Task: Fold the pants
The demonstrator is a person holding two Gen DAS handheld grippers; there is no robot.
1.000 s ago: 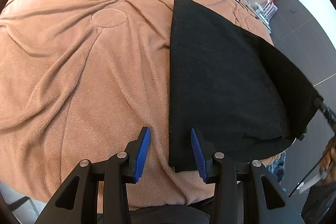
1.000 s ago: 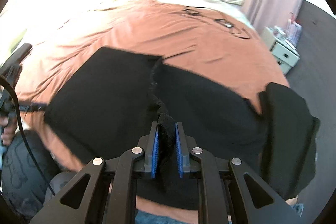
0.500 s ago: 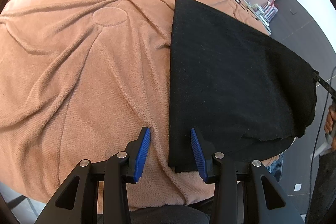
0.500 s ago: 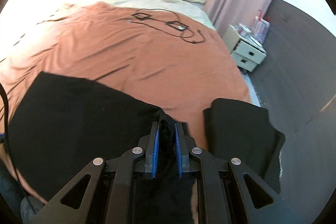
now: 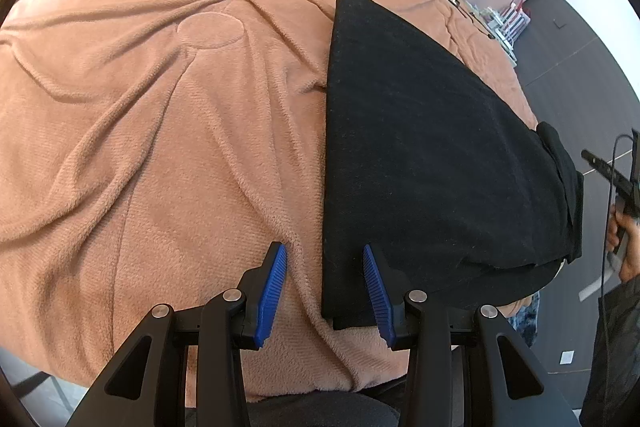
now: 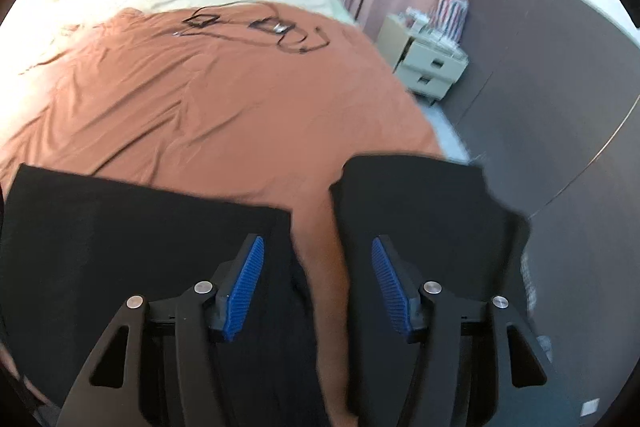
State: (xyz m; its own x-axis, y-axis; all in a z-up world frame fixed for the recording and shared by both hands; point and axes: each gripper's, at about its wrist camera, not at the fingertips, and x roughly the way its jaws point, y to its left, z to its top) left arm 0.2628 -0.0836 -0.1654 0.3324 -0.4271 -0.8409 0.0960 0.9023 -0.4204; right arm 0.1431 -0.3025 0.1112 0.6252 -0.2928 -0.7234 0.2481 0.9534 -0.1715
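Left gripper (image 5: 324,287): blue-padded fingers (image 5: 272,287) standing wide apart, holding nothing, hovering low over the near left corner of the pants (image 5: 432,163); the right finger is sitting over the black cloth, the left finger over bare blanket.

Right gripper (image 6: 316,287): blue fingers (image 6: 244,291) spread wide, gripping nothing, straddling a strip of blanket between two black pieces of cloth.

Pants (image 6: 132,239): black, folded into a flat panel, lying on the near right part of the bed. In the left wrist view the long axis is running from near to far along a straight left edge, ending in a far corner; the right end is bunching into a thicker fold at the bed's edge.

Second black garment (image 6: 424,203): lying just right of the pants, apart from them, at the bed's right edge; view blurred.

Blanket (image 5: 140,115): terracotta fleece, wrinkled, covering the bed.

Cables (image 6: 288,31): black, looping on the far part of the blanket.

Nightstand (image 6: 428,63): pale, with drawers, standing right of the bed.
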